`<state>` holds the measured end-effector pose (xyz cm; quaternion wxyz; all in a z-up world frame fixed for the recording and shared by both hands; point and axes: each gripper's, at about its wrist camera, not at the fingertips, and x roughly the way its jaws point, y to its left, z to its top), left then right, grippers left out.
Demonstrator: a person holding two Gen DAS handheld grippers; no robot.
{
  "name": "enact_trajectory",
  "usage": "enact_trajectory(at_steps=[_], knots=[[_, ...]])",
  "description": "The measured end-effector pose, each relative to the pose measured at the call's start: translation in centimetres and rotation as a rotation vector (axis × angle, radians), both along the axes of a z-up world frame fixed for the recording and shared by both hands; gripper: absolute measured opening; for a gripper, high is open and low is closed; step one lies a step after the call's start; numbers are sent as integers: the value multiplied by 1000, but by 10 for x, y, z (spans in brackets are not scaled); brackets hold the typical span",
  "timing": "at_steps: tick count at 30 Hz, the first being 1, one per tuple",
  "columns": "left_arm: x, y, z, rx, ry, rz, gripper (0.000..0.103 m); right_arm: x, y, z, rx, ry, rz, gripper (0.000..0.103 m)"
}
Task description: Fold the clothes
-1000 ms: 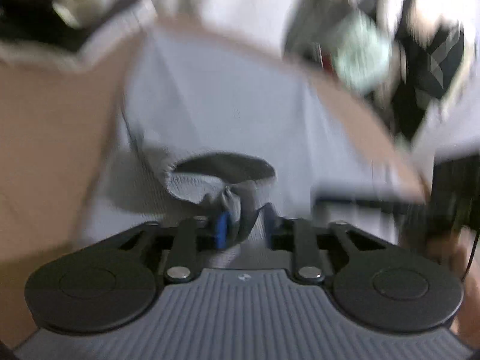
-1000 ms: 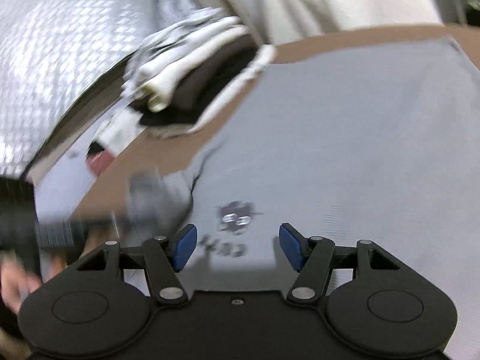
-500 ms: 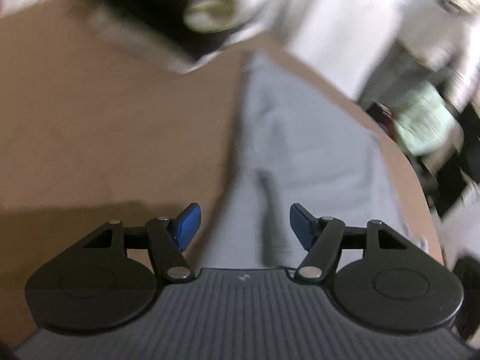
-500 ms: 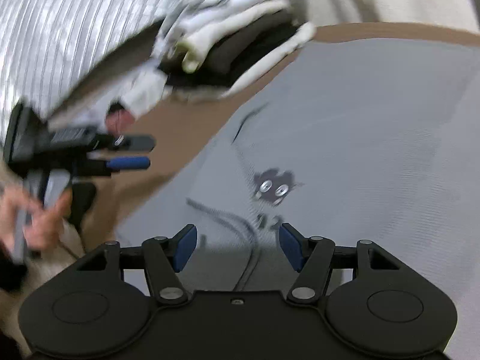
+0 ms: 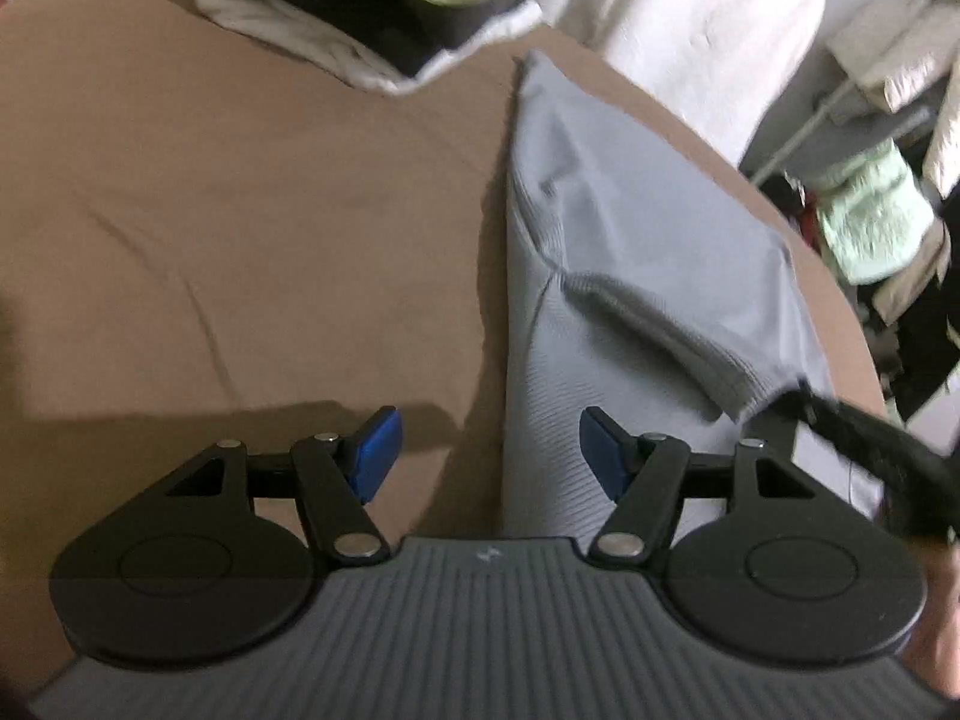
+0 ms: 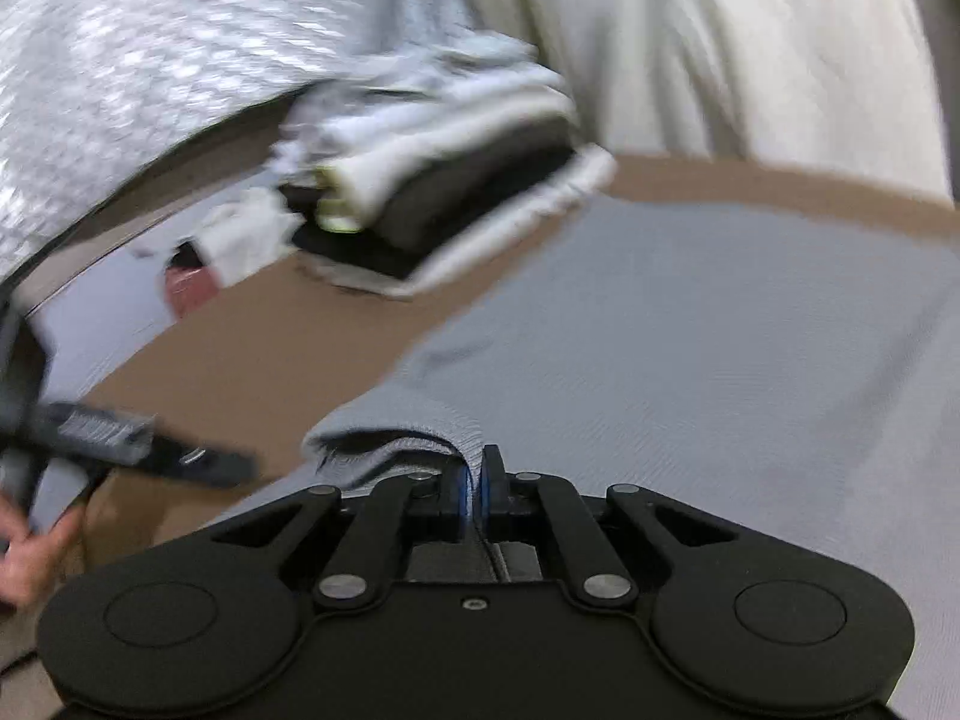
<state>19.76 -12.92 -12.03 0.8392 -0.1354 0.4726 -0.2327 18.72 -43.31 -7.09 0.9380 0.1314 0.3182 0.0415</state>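
Note:
A grey garment (image 5: 630, 240) lies flat on a brown surface (image 5: 240, 210), folded lengthwise, with a ribbed collar band across it. My left gripper (image 5: 487, 438) hangs open above the garment's left edge with nothing between its blue pads. The right gripper's dark body (image 5: 870, 438) shows blurred at the garment's lower right. In the right wrist view the right gripper (image 6: 475, 474) has its jaws closing, the pads pinching a raised fold of the grey garment (image 6: 690, 330). The left gripper (image 6: 120, 438) appears blurred at the left, held by a hand (image 6: 24, 558).
A stack of folded white and black clothes (image 5: 372, 6) (image 6: 444, 180) sits at the far edge of the brown surface (image 6: 270, 348). A white drape (image 5: 660, 18) hangs behind. Cluttered clothes and a rack (image 5: 870, 222) stand to the right. A silver quilted sheet (image 6: 120, 60) lies at the left.
My left gripper let go of the grey collar, opened and shifted left off the garment. The right gripper moved to the garment's edge and went from open to pinched on a fold.

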Motion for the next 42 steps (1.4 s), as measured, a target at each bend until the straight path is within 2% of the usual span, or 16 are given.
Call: enact_trajectory(at_steps=[4, 8, 16, 20, 21, 23, 24, 26, 27, 28, 30, 33, 38, 39, 40, 42], knots=[[-1, -23, -6, 87, 0, -98, 65, 22, -23, -32, 38, 163, -20, 18], [-13, -29, -1, 110, -25, -145, 65, 15, -20, -37, 71, 111, 34, 46], [-38, -34, 12, 107, 3, -204, 72, -4, 13, -27, -273, 52, 93, 49], [-59, -40, 13, 144, 53, -232, 72, -6, 19, -21, -328, 23, 172, 49], [-62, -46, 13, 172, 30, -250, 69, -7, 22, -20, -344, 16, 197, 49], [-68, -59, 10, 259, -24, -283, 24, -8, 29, -21, -394, -5, 242, 49], [-70, -62, 7, 313, -32, -278, 8, -7, 34, -22, -423, -13, 266, 49], [-73, -61, 5, 381, -39, -254, 8, -1, 44, -26, -488, -13, 328, 46], [-74, -54, 8, 383, -40, -229, 8, 4, 48, -27, -514, -9, 358, 19], [-75, -45, 13, 391, -44, -199, 8, 10, 50, -26, -526, -6, 365, 3], [-78, -29, 20, 386, -51, -169, 8, 19, 40, -18, -425, -21, 306, 5], [-74, -13, 13, 355, 19, -123, 8, 30, 5, -17, -42, -11, 219, 5], [-70, -14, -5, 375, 66, -102, 8, 51, -69, -89, 748, 315, -48, 6], [-69, -12, -5, 362, 79, -95, 8, 45, -78, -92, 807, 292, -68, 7], [-67, -9, -6, 347, 93, -87, 9, 41, -82, -87, 778, 267, -82, 7], [-65, -5, -6, 327, 118, -75, 9, 33, -77, -68, 558, 225, -101, 10]])
